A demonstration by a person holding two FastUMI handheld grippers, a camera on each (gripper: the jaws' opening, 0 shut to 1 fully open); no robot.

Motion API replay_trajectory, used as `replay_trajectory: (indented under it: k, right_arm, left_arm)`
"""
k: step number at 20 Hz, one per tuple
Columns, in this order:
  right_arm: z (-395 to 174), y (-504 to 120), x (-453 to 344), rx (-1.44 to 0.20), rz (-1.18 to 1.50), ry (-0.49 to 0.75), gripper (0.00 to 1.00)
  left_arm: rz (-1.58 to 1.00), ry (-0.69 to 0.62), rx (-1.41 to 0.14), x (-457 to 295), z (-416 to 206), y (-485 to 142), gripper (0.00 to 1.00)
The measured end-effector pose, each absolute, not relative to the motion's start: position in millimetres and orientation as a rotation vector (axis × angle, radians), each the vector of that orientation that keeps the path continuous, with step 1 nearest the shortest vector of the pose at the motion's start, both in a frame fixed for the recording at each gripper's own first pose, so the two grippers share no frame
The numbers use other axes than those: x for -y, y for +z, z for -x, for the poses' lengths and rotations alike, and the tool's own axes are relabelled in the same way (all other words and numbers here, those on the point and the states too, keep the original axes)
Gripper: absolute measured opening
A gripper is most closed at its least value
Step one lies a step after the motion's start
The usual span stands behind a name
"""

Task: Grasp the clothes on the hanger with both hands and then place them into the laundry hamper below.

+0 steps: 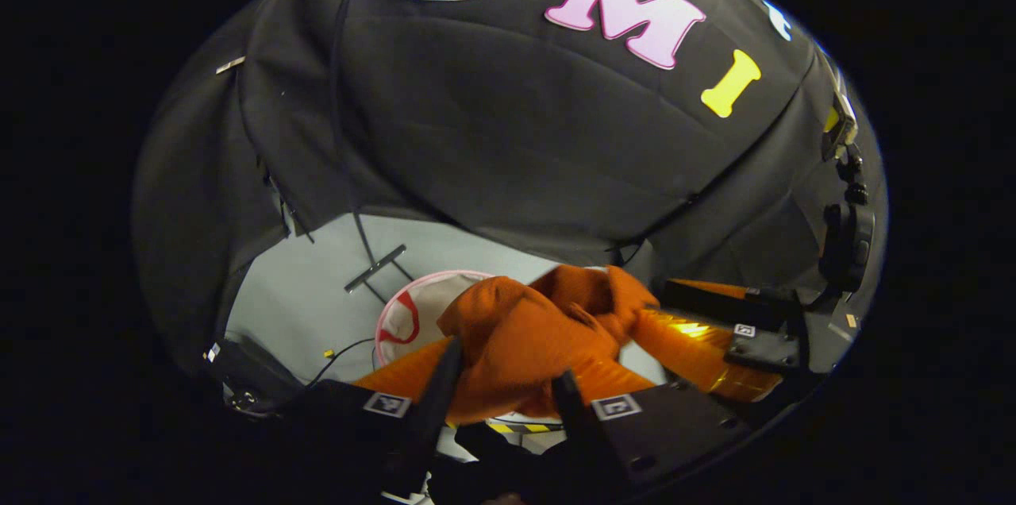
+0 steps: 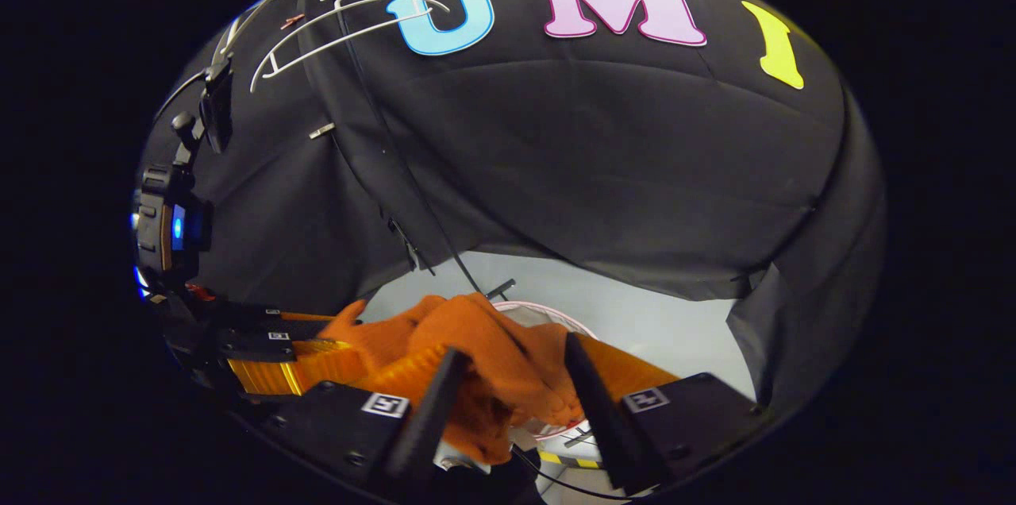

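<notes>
This is a recording booth rather than a lived-in home: black cloth (image 2: 603, 171) walls hang in draped folds around a bare pale floor (image 1: 317, 291). A white hanger (image 2: 341, 32) hangs high at the far left, and a camera rig (image 2: 171, 227) is mounted at the left edge.

The orange garment (image 1: 524, 338) is bunching between both grippers, covering much of the hamper (image 1: 409, 314) mouth; pale floor (image 1: 317, 298) left of the hamper is lying open.

At lower centre, the left gripper (image 1: 504, 378) clamps a bunched orange knitted garment (image 1: 524, 330) above the round white, red-trimmed laundry hamper (image 1: 413, 306), lower left of centre.
</notes>
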State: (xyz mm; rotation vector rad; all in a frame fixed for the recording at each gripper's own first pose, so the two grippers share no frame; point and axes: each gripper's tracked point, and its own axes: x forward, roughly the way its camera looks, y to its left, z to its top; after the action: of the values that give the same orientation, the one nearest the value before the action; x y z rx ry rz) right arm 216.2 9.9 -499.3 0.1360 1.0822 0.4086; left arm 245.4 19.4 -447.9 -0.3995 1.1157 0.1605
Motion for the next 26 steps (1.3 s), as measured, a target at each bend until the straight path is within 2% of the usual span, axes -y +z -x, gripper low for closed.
replay_trajectory:
  k: [1, 2, 7, 12, 16, 21, 26]
  right_arm:
    - [-216.9, -498.6, -9.9, -1.084, -0.141, 0.411, 0.99]
    - [-218.5, -500.8, -8.7, -1.086, -0.135, 0.407, 1.0]
    - [-206.7, -497.3, -5.9, -1.096, -0.134, 0.416, 0.99]
    - [-206.1, -472.4, -13.2, -1.036, -0.149, 0.441, 0.99]
    - [-213.7, -421.8, -26.5, -0.903, -0.17, 0.458, 0.99]
    - [-201.2, -355.2, -39.5, -0.744, -0.134, 0.464, 0.99]
    - [-174.1, -258.2, -49.5, -0.526, -0.105, 0.418, 0.99]
  left_arm:
    - [0.435, 0.165, -1.123, -19.7, -241.1, -449.8, 0.72]
    - [0.464, 0.176, -1.127, -21.6, -238.5, -454.5, 0.91]
    - [0.492, 0.181, -1.186, -29.8, -216.0, -468.7, 0.91]
    - [0.487, 0.11, -1.044, -28.0, -240.8, -441.8, 0.89]
    - [0.398, 0.026, -0.812, -26.5, -272.9, -355.4, 0.89]
    - [0.394, -0.044, -0.687, -28.3, -270.1, -290.9, 0.89]
    - [0.216, -0.13, -0.475, -35.8, -244.7, -196.4, 0.88]
